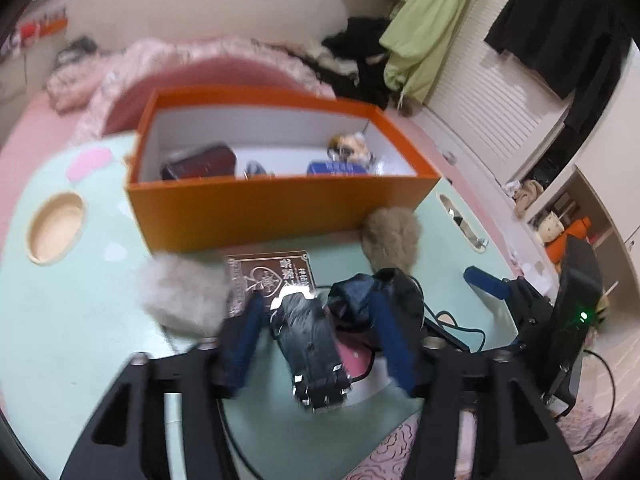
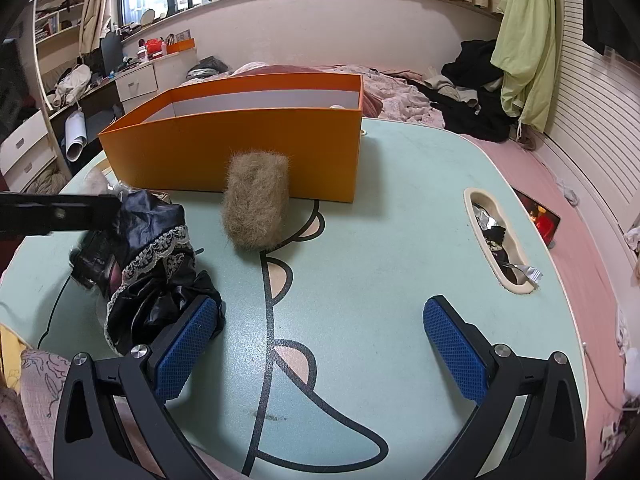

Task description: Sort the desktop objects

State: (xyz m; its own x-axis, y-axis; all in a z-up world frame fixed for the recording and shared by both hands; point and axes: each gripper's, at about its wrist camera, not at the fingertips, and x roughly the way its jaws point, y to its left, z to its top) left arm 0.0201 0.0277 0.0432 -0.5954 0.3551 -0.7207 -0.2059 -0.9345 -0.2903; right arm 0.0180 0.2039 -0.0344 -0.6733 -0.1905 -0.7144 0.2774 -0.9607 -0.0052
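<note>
Your pale green cartoon-print table [image 2: 400, 208] carries everything. The open orange cardboard box with white inner walls [image 1: 256, 208] sits at its far side; a dark red pouch [image 1: 200, 165], a blue item [image 1: 334, 168] and a small figure-like trinket [image 1: 348, 148] lie inside.

A tan furry oblong pad [image 2: 256, 200] leans against the box's near wall. A second, paler fluffy piece [image 1: 184, 292] lies on the table in front of the box, blurred. A copper-coloured card with a heart print [image 1: 272, 276] lies flat between the two.

The black satin bundle with lace trim [image 2: 152, 256] rests on the table near your side. Your left gripper [image 1: 320, 316] is around it, blue pads either side. Whether the pads press on it, I cannot tell; left view is blurred.

Your right gripper [image 2: 320, 344] hangs released over bare table, jaws wide, nothing between them. Its left finger sits just beside the bundle's edge.
</note>
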